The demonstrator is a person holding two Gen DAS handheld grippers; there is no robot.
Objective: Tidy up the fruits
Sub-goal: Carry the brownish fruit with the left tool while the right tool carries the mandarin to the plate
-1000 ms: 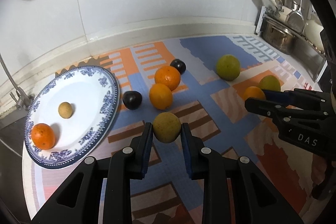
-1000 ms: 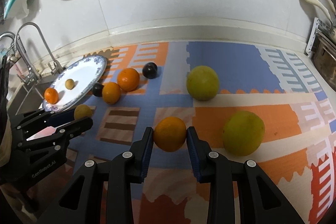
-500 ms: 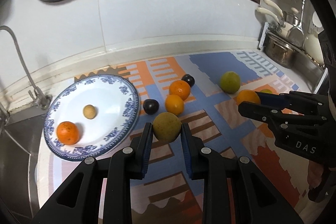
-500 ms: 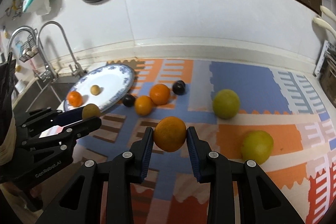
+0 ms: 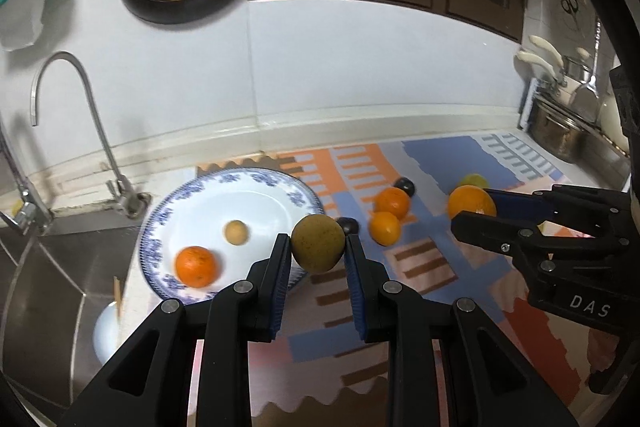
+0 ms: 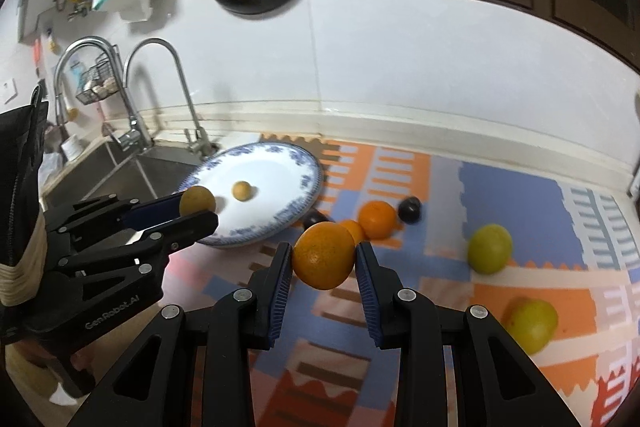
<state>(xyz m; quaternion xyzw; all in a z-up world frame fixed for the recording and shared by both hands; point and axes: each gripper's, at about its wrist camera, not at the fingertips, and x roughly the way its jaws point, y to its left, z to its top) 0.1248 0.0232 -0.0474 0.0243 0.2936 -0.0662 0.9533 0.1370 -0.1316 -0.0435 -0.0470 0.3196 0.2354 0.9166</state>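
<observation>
Above the patterned mat (image 5: 432, 267), left gripper (image 5: 318, 254) fingers clamped on brownish fruit (image 5: 317, 242), right gripper (image 6: 323, 263) fingers on orange (image 6: 323, 260)

A brownish-green fruit (image 5: 318, 242) is hanging clamped in the left hand-held gripper (image 5: 317, 259) at the rim of the blue-patterned plate (image 5: 256, 183). A large orange (image 6: 324, 261) is sitting pinched in the right hand-held gripper (image 6: 323, 277). A small orange (image 5: 197, 265) and a tan fruit (image 5: 235, 232) are lying apart on the plate. Two oranges (image 5: 392, 203), two dark plums (image 5: 403, 185) and two yellow-green fruits (image 6: 489, 249) are resting on the patterned mat (image 5: 440, 267).
</observation>
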